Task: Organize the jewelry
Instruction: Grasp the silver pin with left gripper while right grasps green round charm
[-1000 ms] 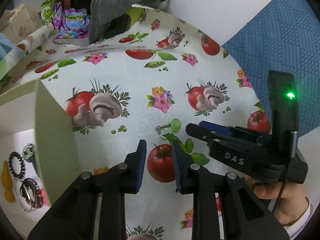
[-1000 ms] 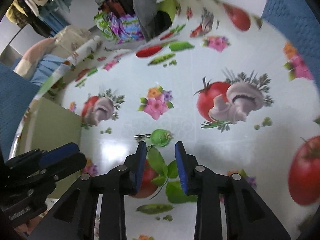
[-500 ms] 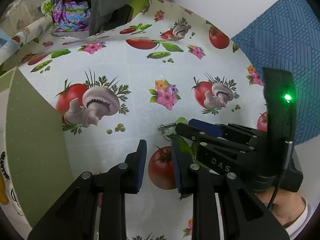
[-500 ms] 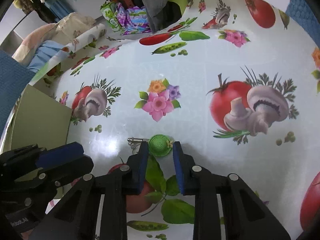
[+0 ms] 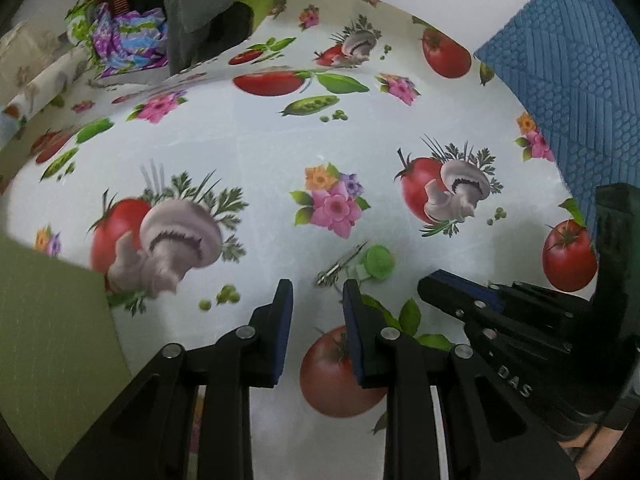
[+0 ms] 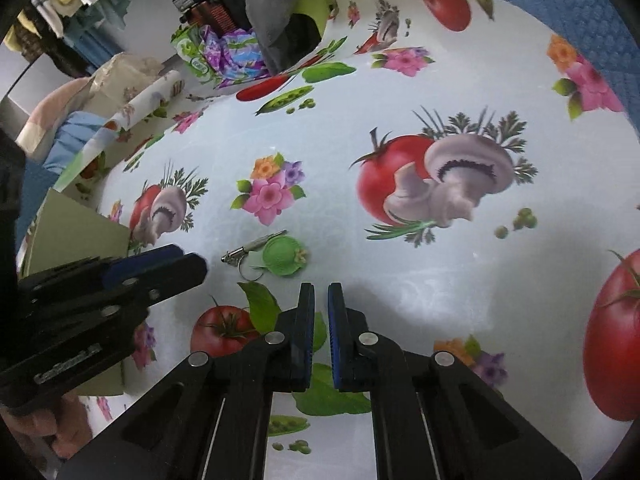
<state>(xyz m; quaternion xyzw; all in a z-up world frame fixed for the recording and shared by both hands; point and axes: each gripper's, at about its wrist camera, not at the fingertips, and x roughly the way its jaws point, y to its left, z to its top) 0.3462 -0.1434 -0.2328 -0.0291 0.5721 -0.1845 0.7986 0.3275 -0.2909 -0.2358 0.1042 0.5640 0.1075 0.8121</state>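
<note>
green box: the green box (image 6: 76, 232) sits at the far left, well left of the hat charm, so that's probably where it ends up
left tongs: the left tongs (image 5: 316, 292) are partly apart, empty, tips just short of the hat charm
hat charm: the hat charm (image 6: 285, 256), a little green hat on a metal clasp, lies flat on the tabletop (image 6: 400, 272)
handling: looks light, stiff and slippery, so I'd pinch the hat brim rather than the clasp
right tongs: the right tongs (image 6: 321, 292) are together on nothing, just right of the hat charm
</note>
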